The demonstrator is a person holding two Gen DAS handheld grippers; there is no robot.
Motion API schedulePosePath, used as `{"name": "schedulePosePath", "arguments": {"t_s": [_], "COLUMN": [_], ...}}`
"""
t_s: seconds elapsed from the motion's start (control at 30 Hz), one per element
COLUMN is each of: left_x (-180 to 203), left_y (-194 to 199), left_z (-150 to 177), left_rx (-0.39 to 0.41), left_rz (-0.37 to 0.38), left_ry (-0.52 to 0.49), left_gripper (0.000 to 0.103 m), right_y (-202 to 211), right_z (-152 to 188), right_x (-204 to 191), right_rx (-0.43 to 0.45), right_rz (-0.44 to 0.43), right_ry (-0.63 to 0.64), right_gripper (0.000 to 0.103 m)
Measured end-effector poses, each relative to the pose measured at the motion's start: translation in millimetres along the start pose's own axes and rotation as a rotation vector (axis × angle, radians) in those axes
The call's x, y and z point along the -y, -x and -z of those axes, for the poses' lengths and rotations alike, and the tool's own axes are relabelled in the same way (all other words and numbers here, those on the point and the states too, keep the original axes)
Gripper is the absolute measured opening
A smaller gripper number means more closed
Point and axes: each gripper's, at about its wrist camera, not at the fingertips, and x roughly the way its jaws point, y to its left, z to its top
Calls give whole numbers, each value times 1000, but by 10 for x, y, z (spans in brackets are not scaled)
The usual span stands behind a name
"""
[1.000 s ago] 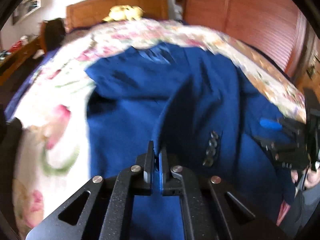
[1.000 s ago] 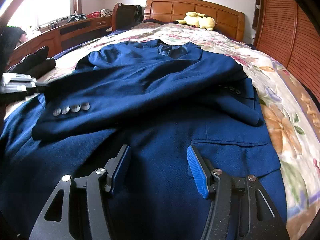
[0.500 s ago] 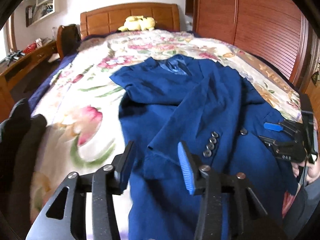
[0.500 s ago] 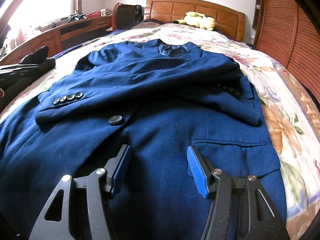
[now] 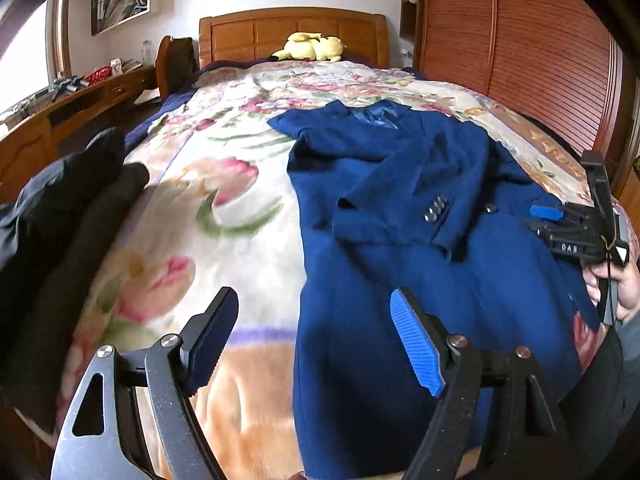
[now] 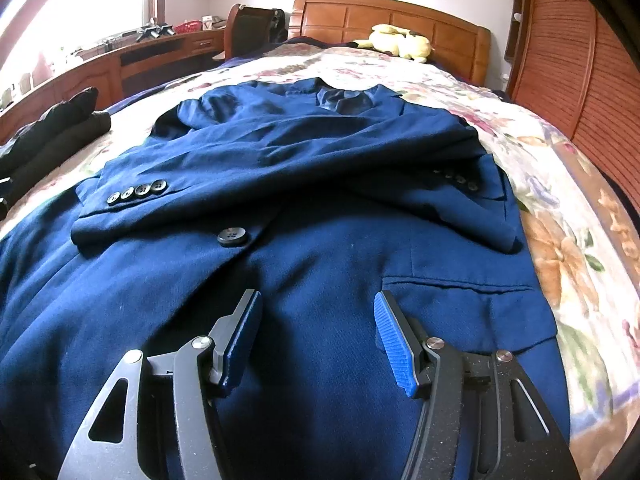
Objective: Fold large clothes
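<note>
A navy blue suit jacket [image 6: 320, 208] lies flat on the floral bedspread [image 5: 208, 216], collar toward the headboard. Both sleeves are folded across its front; the left sleeve cuff [image 6: 132, 200] with its row of buttons rests near the big front button [image 6: 233, 236]. My left gripper [image 5: 314, 320] hovers over the jacket's left edge [image 5: 340, 320], its jaws opening, nothing between them. My right gripper [image 6: 318, 320] stands open above the jacket's lower front beside the pocket flap [image 6: 460, 284], holding nothing; in the left wrist view the right gripper [image 5: 568, 228] is at the right with a hand [image 5: 616, 284] on it.
A pile of black clothes [image 5: 60, 216] lies at the bed's left edge. A yellow plush toy [image 5: 310, 46] sits by the wooden headboard [image 5: 292, 32]. A wooden desk [image 6: 132, 60] and chair [image 6: 256, 28] stand left, slatted wardrobe doors [image 5: 520, 60] right.
My left gripper let go of the sleeve, opened wide and drew back leftward to the jacket's edge. The sleeve now lies flat across the front. The right gripper has kept still.
</note>
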Motion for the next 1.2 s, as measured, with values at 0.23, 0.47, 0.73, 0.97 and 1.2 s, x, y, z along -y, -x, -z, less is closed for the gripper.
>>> {"name": "schedulePosePath", "arguments": {"t_s": [0.23,0.47,0.73,0.97,1.2], "left_x": [24,88,14,9,4], "left_y": [217,331,303,204,48], "left_z": [229,315,293,314,390], "left_rx": [5,17,-7,-43,-94], "left_rz": [-8,-3,-1,9,12], "left_ry": [10,1,29,13,6], "left_gripper": [79,79,75,71,68], "right_y": [456,1012,1222,1146,1069], "right_z": [174,526,865,930,992], "right_x": [101,520,1019,1109,1093], "right_rx": [29,35,-37,-79,-84], "right_rz": [-35,66,89,35,23], "right_ry": [-25,-44,-140,-185,-180], "right_gripper": [60,60,60,60,60]}}
